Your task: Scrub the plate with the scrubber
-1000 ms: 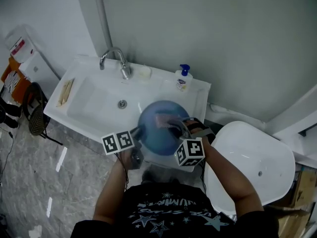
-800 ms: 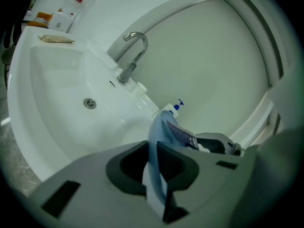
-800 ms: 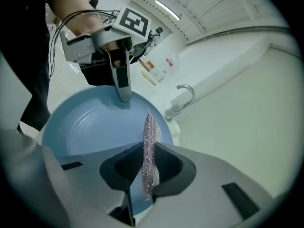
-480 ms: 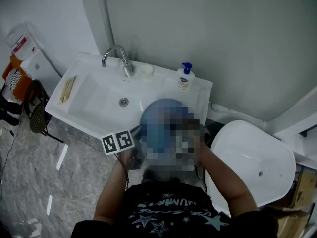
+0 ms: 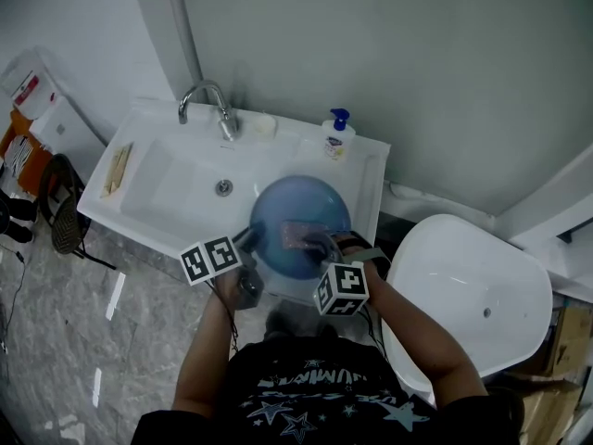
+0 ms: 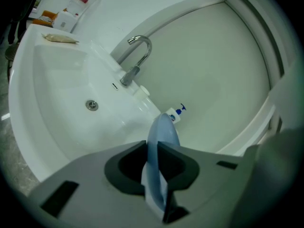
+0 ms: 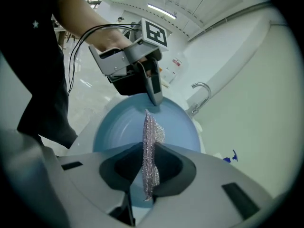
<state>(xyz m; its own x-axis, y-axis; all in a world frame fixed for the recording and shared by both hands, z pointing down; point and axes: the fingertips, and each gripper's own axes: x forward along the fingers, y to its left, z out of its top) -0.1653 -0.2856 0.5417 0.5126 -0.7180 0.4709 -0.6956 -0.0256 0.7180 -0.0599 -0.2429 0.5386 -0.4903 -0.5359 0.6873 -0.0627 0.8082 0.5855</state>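
Head view: The blue plate [image 5: 301,213] is held over the right end of the white sink [image 5: 139,213], near its front edge, with its face turned up. The left tongs [image 5: 251,240] grip the plate's left rim. The right tongs [image 5: 321,245] reach over the plate's face with the scrubber [image 5: 296,235] resting on it. A faucet [image 5: 204,98] stands at the sink's back edge and a soap bottle [image 5: 336,137] at its back right corner.

Left gripper view: The left tongs [image 6: 153,149] are closed almost fully onto the plate's [image 6: 162,126] rim, which appears edge-on between the jaws. The drain [image 6: 92,105] lies beyond in the basin.

Right gripper view: The right tongs [image 7: 150,161] are clamped on the silvery mesh scrubber [image 7: 151,141], which stands on edge between the jaws. Its far end lies against the plate's [image 7: 118,127] inner face. The left tongs [image 7: 155,98] hold the plate's far rim.
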